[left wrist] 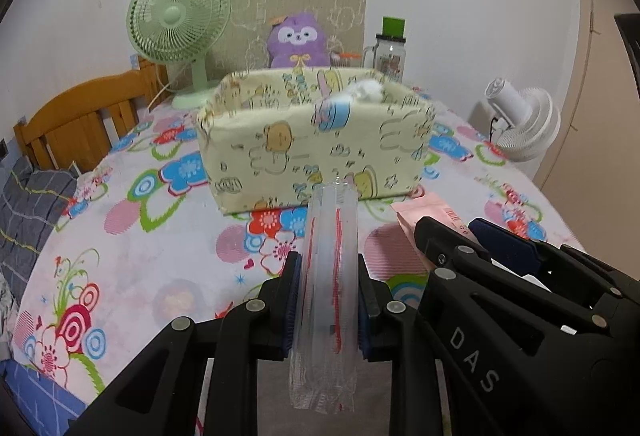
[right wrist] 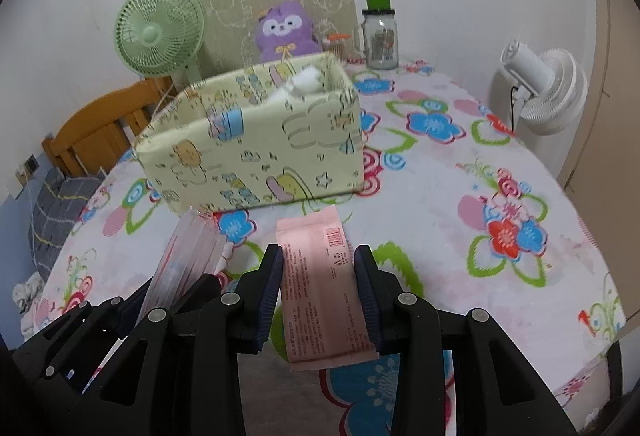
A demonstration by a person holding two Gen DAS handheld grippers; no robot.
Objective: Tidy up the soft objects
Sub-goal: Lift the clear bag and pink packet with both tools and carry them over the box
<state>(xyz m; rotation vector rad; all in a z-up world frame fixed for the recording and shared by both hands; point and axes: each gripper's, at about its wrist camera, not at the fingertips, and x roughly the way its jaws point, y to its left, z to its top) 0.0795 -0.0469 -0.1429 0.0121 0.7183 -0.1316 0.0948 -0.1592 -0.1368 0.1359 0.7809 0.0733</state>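
Floral-clothed counter (right wrist: 460, 172) against a white wall; green fan (left wrist: 178, 16), purple plush (left wrist: 298, 42) and jar (right wrist: 380, 36) at the back. Yellow fabric bin (left wrist: 312, 144) mid-counter, white fluff (right wrist: 306, 78) already inside. Left hand-held gripper (left wrist: 330, 300) clenched on a clear wrapped pack (left wrist: 330, 268), held above the cloth. Right hand-held gripper (right wrist: 318, 292) clamped on a pink packet (right wrist: 320, 276), likewise off the cloth. Both short of the bin. Best carried over the near wall, well above the rim, then released one at a time into the free left side, clear of the fluff. Grips kept firm until over the opening.
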